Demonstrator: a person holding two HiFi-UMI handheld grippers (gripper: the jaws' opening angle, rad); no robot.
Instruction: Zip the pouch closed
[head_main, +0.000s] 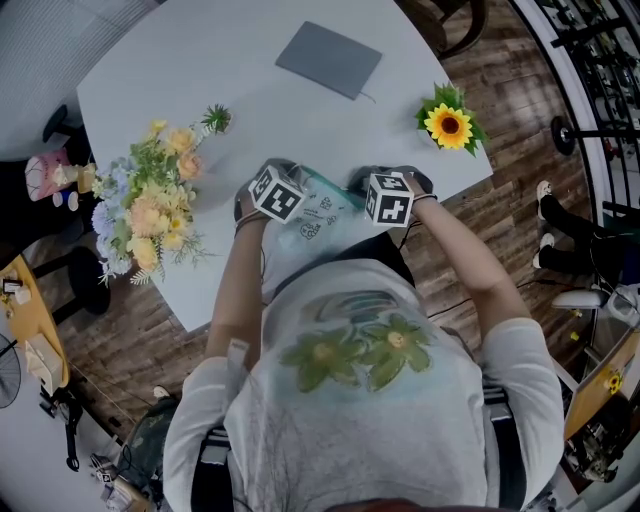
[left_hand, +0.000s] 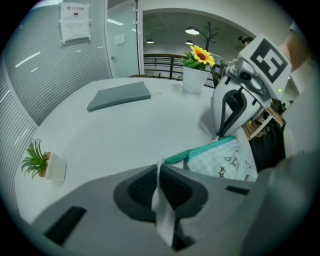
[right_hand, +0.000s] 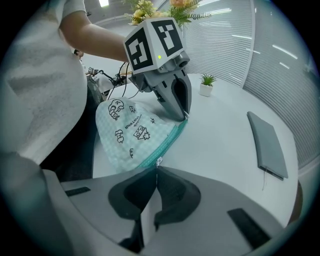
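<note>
While I pinch both ends, zip axis: green checked fabric pouch (right_hand: 131, 131) stretched left to right.
Left gripper (left_hand: 160, 167): clamped on end tab (left_hand: 162, 205).
Right gripper (right_hand: 156, 170): clamped on zip pull (right_hand: 159, 161).

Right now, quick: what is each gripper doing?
Left gripper: closed, pinching one end of the pouch.
Right gripper: closed on the zipper pull at the pouch's other end.
</note>
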